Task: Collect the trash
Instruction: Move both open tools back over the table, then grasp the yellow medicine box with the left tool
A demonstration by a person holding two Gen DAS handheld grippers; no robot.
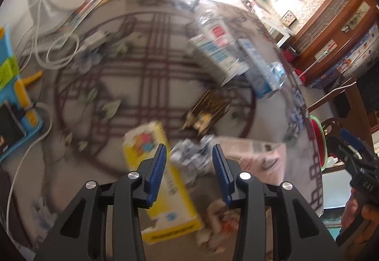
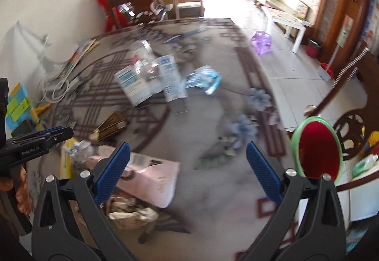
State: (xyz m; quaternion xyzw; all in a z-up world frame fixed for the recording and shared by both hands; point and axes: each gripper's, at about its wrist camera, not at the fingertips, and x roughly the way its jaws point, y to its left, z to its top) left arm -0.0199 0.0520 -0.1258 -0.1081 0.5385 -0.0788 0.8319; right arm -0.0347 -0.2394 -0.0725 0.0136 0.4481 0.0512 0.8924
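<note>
Both views are blurred by motion. My left gripper [image 1: 189,167] is open and empty above a crumpled grey-white wrapper [image 1: 191,156]. A yellow box [image 1: 163,180] lies under its left finger, a pink box [image 1: 255,156] to its right, and crumpled paper [image 1: 218,220] below. My right gripper [image 2: 188,166] is wide open and empty over the patterned tablecloth [image 2: 213,190]. The pink box [image 2: 151,178] and crumpled paper [image 2: 130,211] lie at its left finger. A red bin with a green rim [image 2: 317,149] stands at the table's right edge. White-blue cartons [image 2: 151,81] and a plastic bottle [image 2: 203,79] lie farther back.
A dark gold wrapper [image 1: 208,109] lies mid-table. White cables [image 1: 56,52] and a blue-yellow toy [image 1: 14,85] sit on the left. The bin [image 1: 317,140] also shows in the left wrist view. A wooden chair [image 2: 350,133] stands beyond the table's right edge.
</note>
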